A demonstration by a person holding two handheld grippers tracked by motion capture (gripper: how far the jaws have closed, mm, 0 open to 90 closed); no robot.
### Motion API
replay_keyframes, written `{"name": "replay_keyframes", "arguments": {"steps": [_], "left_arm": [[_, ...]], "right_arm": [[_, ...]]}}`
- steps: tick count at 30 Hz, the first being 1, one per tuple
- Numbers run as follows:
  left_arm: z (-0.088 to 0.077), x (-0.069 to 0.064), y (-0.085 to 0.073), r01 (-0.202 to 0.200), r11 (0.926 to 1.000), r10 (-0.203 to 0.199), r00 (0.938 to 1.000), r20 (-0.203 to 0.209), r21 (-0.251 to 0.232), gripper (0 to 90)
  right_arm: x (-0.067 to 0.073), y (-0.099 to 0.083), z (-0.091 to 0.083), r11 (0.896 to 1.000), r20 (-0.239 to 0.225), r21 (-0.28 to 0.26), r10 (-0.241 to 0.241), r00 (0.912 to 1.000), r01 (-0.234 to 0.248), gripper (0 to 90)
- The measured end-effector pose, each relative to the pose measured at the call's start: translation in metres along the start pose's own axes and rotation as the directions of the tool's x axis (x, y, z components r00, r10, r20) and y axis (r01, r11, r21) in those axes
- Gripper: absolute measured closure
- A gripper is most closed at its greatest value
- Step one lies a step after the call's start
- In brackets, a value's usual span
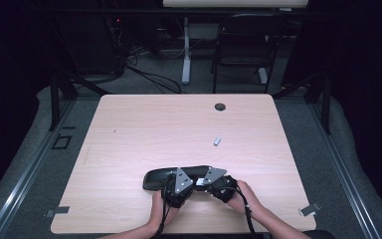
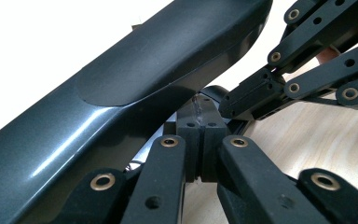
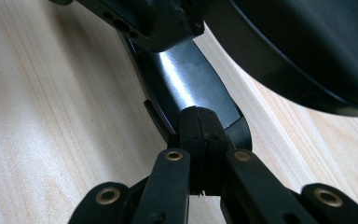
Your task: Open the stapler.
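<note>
Mirror housing (image 1: 179, 175), a long dark glossy shell, is seen on the near part of the worktop (image 1: 129, 129), its long axis running left to right, slightly raised toward the right. Both tongs are brought to its near edge: left tongs (image 1: 175, 175) and right tongs (image 1: 208, 180), jaws closed together in both gripper views; whether anything is pinched cannot be told. Handling is judged barely begun. A small grey part (image 1: 217, 141) lies well apart, untouched.
</note>
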State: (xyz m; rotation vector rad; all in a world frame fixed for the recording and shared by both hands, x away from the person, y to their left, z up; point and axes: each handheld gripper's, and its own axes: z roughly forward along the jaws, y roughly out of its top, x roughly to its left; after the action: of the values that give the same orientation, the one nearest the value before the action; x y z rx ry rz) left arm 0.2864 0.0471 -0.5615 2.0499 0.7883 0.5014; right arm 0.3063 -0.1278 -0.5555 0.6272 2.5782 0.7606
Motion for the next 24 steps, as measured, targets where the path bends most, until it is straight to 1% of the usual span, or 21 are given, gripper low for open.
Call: {"name": "replay_keyframes", "arguments": {"steps": [3,5,7,9,10,15,16,17,18,20,24], "left_arm": [[-0.0001,-0.0004,0.0002,-0.001,1.0000,0.001,1.0000,0.002,-0.002,89.8],[-0.0003,-0.0006,0.0005,-0.007,1.0000,0.007,1.0000,0.004,-0.001,89.8],[-0.0007,-0.0015,0.0009,-0.014,0.9999,0.014,0.9999,0.000,-0.004,89.9],[-0.0014,-0.0022,0.0013,-0.022,0.9998,0.022,0.9998,-0.001,-0.004,89.9],[-0.0014,-0.0026,0.0015,-0.023,0.9997,0.023,0.9997,-0.006,-0.004,89.9],[-0.0013,-0.0026,0.0018,-0.022,0.9998,0.022,0.9997,-0.005,-0.003,89.9],[-0.0013,-0.0028,0.0018,-0.020,0.9998,0.020,0.9998,-0.005,-0.003,90.0],[-0.0012,-0.0027,0.0018,-0.022,0.9998,0.022,0.9997,-0.006,-0.004,90.0],[-0.0014,-0.0027,0.0018,-0.024,0.9997,0.024,0.9997,-0.007,-0.003,90.0],[-0.0015,-0.0028,0.0017,-0.024,0.9997,0.024,0.9997,-0.008,-0.003,90.0],[-0.0013,-0.0029,0.0015,-0.022,0.9998,0.022,0.9997,-0.009,-0.004,90.0]], "right_arm": [[0.0010,0.0002,-0.0001,1.000,0.011,0.000,-0.007,0.9999,0.007,90.0],[0.0017,-0.0001,0.0007,1.000,0.012,-0.011,-0.002,0.9999,0.002,90.0],[0.0016,-0.0001,0.0001,1.000,0.014,-0.003,-0.014,0.9998,0.014,90.0],[0.0024,-0.0006,0.0005,1.000,0.013,-0.011,-0.012,0.9998,0.012,90.0],[0.0022,-0.0002,0.0000,1.000,0.016,-0.003,-0.024,0.9996,0.024,90.0],[0.0050,-0.0004,0.0007,1.000,0.031,-0.011,-0.027,0.9992,0.028,90.0],[0.0049,0.0001,-0.0001,0.999,0.034,0.001,-0.036,0.9988,0.036,90.0],[0.0053,-0.0002,0.0006,1.000,0.034,-0.009,-0.028,0.9990,0.029,90.0],[0.0054,-0.0002,0.0006,1.000,0.034,-0.007,-0.028,0.9990,0.028,90.0],[0.0051,0.0000,0.0000,0.999,0.034,0.001,-0.039,0.9986,0.039,90.0],[0.0058,-0.0003,0.0001,0.999,0.038,-0.003,-0.032,0.9988,0.032,90.0]]}}
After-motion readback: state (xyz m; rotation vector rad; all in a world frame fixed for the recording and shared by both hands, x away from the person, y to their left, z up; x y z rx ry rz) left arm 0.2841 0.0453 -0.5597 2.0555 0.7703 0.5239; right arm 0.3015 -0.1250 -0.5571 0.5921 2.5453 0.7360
